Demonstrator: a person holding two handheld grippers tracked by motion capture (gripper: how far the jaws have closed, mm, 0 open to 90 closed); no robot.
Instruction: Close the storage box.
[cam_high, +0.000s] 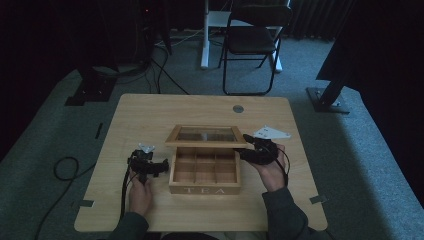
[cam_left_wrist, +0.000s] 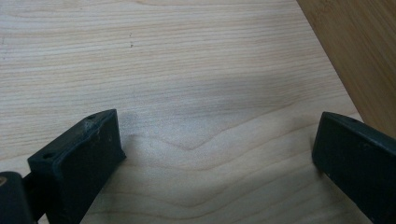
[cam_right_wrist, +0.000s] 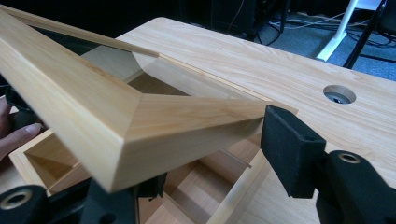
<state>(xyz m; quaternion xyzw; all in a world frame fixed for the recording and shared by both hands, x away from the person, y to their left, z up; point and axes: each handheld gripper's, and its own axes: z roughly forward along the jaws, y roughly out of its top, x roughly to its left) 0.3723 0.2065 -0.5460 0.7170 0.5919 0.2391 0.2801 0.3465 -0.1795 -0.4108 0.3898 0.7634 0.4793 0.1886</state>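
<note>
The lid (cam_high: 207, 135) of the wooden tea box (cam_high: 204, 172), near the middle of the table (cam_high: 150, 112), is being swung on its far hinge. It should be moved slowly along its arc while the box is steadied from the left. The right gripper (cam_right_wrist: 205, 154) appears to be pinching the lid's right frame edge, though one jaw is largely hidden. The left gripper (cam_left_wrist: 217, 154) is spread, empty, just left of the box. The lid is pale wood framing a glass pane; empty compartments show below.

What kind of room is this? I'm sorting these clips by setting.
Probably a lab or studio set up for recording, not a home: a lone wooden table on grey carpet, a folding chair, loose cables and dark stand bases around it.
</note>
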